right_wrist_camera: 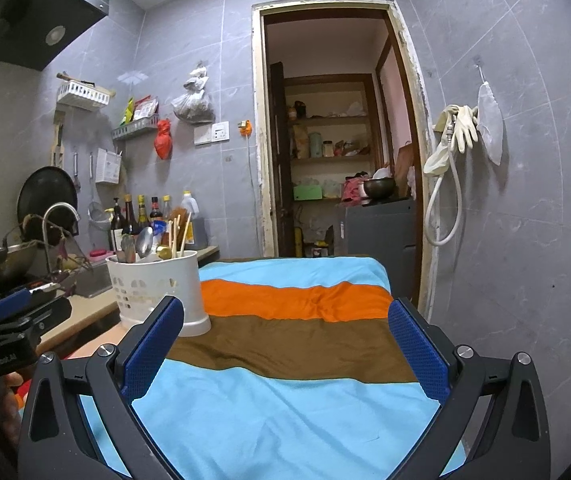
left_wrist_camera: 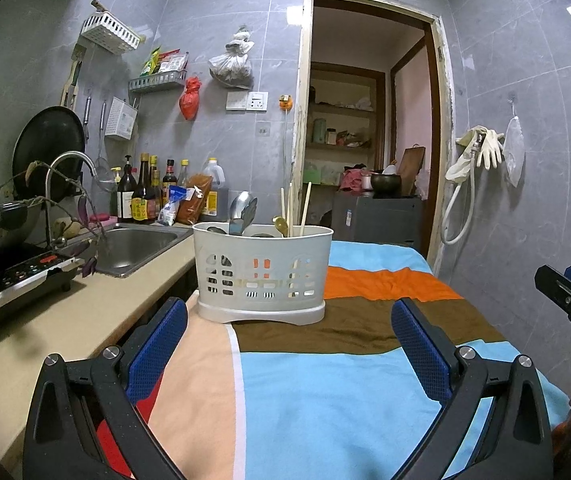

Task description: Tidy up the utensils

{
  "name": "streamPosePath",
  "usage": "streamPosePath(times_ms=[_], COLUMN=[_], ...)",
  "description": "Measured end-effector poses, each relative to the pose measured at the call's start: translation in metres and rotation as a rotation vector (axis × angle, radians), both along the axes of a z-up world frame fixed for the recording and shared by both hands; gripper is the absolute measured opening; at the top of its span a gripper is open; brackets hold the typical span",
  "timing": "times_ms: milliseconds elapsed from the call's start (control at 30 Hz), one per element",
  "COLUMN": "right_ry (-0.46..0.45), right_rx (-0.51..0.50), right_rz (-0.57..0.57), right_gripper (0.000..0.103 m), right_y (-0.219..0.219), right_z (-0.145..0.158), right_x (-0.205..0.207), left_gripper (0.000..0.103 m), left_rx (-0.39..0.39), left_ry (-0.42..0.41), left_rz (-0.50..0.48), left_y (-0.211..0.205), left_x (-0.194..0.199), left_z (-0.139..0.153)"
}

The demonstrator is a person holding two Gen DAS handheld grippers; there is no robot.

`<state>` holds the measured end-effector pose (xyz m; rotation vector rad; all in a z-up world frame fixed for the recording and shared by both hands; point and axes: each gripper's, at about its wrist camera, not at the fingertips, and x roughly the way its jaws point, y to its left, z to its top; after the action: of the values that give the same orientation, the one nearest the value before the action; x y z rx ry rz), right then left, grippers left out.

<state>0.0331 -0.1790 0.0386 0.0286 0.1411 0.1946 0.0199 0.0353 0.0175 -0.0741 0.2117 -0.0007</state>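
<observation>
Both tongs [left_wrist_camera: 289,344] short of caddy [left_wrist_camera: 263,272]

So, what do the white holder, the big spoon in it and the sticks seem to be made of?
The white holder looks like matte moulded plastic, judging by its cut-out slots. The big spoon looks like polished metal, probably steel: it reflects light. The sticks are pale and dull, so likely wood or bamboo, though I cannot be sure.

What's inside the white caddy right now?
The white caddy holds metal spoons, a gold spoon and pale chopsticks. Their lower ends and anything at the bottom are hidden behind its wall.
</observation>
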Motion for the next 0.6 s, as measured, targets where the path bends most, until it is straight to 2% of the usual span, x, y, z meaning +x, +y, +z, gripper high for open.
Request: streamPosePath(times_ms=[600], right_ry=[-0.001], right_rx=[0.0], right_rz=[0.0], right_gripper=[0.103], right_y=[0.0], right_z=[0.0002], right_x=[-0.0001], left_gripper=[0.1], left_rx=[0.002], left_ry=[0.005], left_rz=[0.006], left_y=[0.0048], left_x=[0.0], left_z=[-0.0035])
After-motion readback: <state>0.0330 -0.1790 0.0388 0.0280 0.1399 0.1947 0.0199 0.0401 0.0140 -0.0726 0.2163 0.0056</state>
